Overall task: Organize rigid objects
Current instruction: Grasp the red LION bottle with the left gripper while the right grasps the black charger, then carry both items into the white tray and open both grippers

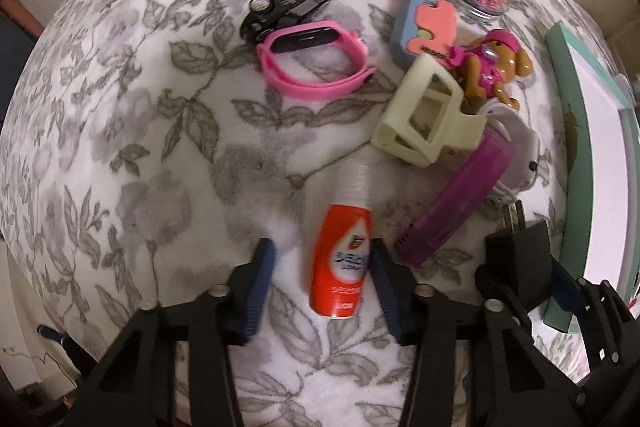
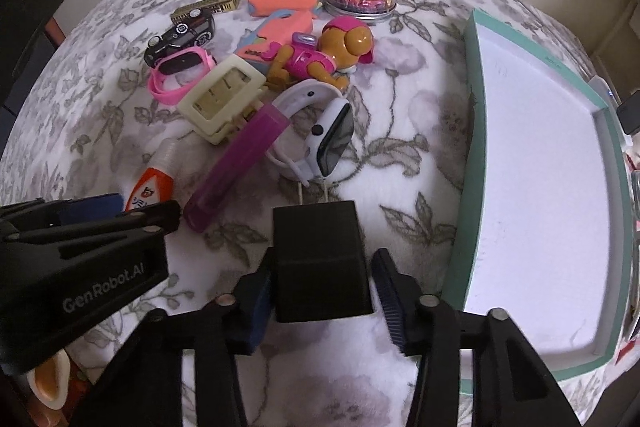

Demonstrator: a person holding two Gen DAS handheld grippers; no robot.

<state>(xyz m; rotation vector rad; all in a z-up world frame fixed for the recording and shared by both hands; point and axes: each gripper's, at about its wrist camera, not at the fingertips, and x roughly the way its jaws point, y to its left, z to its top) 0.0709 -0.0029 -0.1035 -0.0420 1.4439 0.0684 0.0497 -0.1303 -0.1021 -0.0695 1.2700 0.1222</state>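
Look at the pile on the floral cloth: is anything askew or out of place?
Yes. The pile is jumbled: the cream clip leans on the purple case, whose end overlaps the white watch. The teal box beside them looks empty.

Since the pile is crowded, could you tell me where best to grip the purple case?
Grip the purple case across its narrow width near the lower, free end, coming from above. That end lies clear on the blanket, while the upper end tucks under the cream clip and white watch.

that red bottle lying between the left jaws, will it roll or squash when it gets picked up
The red bottle looks round and lies on its side, so a nudge would probably roll it. It seems to be thin plastic, so it may give slightly. Its label looks glossy, possibly slippery.
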